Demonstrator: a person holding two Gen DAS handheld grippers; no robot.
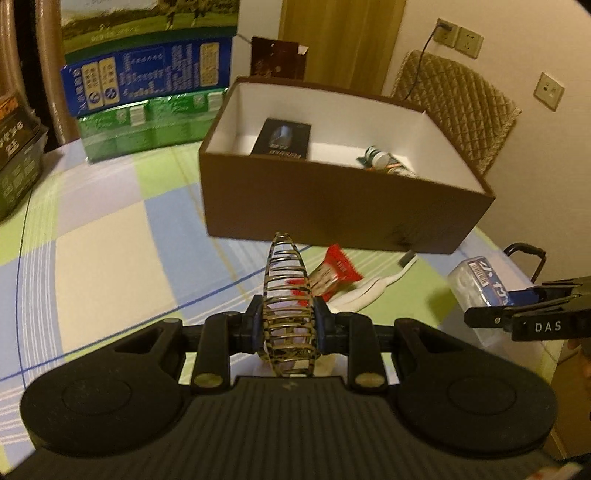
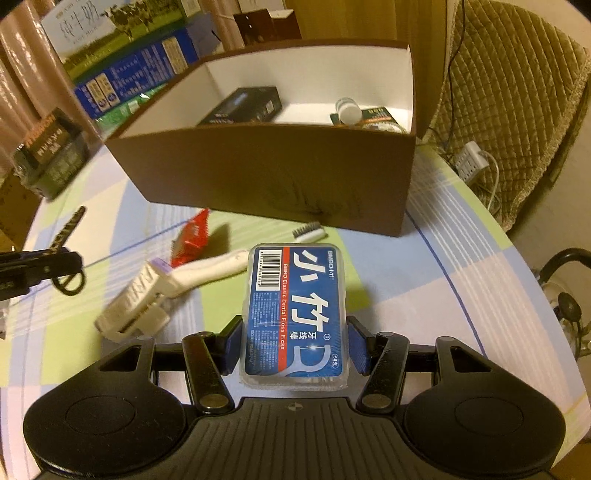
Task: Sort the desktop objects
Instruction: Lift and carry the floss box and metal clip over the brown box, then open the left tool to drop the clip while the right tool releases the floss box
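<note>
Sitting between clamped jaws — hair clip left, floss box right.

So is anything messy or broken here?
Nothing looks broken. The brown box has a dark scuff on its front wall, and a red packet and white brush lie crookedly on the tablecloth in front of it.

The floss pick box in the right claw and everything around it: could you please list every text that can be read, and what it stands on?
"BMBO Classic Dental Floss Picks": floss pick box, shut in the right claw.
"BMBO小竹", "牙线棒": same box; its fine print is too small.
"DAS": right claw, seen from the left wrist view.
"纯牛奶": milk carton.
Black box in the brown box, red packet, blue carton: print blurred.
</note>
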